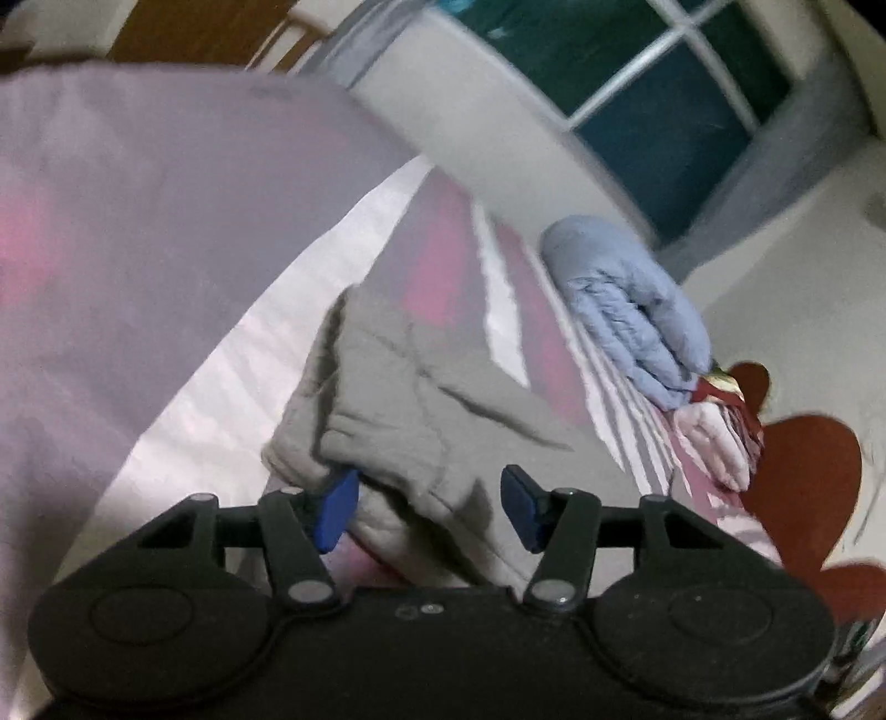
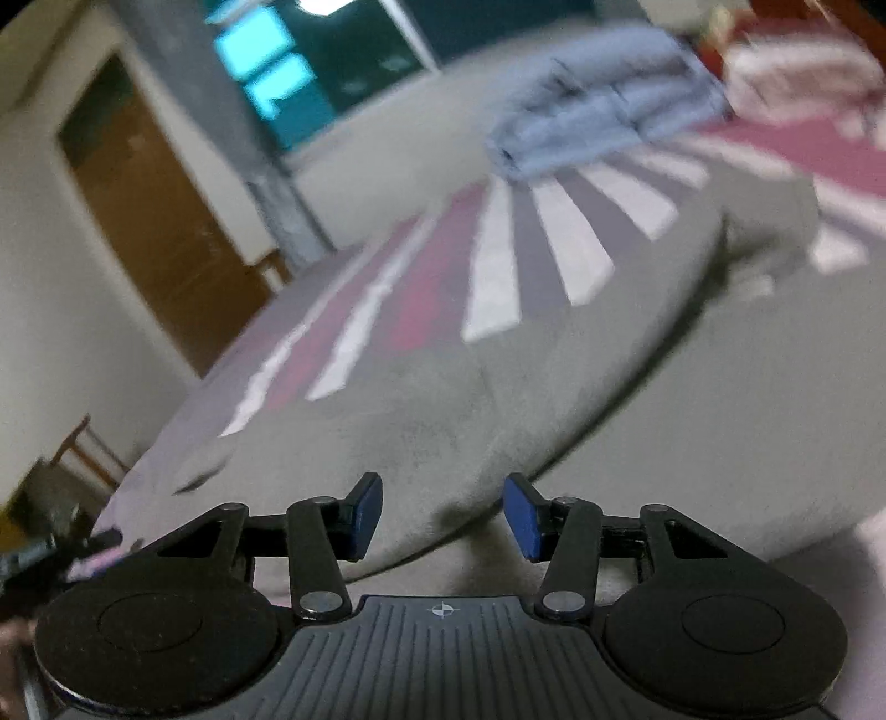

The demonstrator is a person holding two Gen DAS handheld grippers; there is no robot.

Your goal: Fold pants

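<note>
Soft, limp grey pants [image 1: 398,410] at lower centre on the bed [image 1: 221,399]; best pinched at waistband hem. Left gripper [image 1: 429,515] and right gripper [image 2: 443,515] fingers spread, empty.

Dim indoor light is tinting both views pinkish-grey, and a ceiling lamp's glare is reflecting in the dark window [image 2: 326,5]. Motion blur is smearing the bedding [image 2: 554,232] and folded clothes [image 2: 609,133]. Fisheye distortion is bending the window frame [image 1: 653,66] at the edges.

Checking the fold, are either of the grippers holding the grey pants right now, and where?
Neither: left gripper and right gripper stand open over the grey pants, pads not pressing.
</note>
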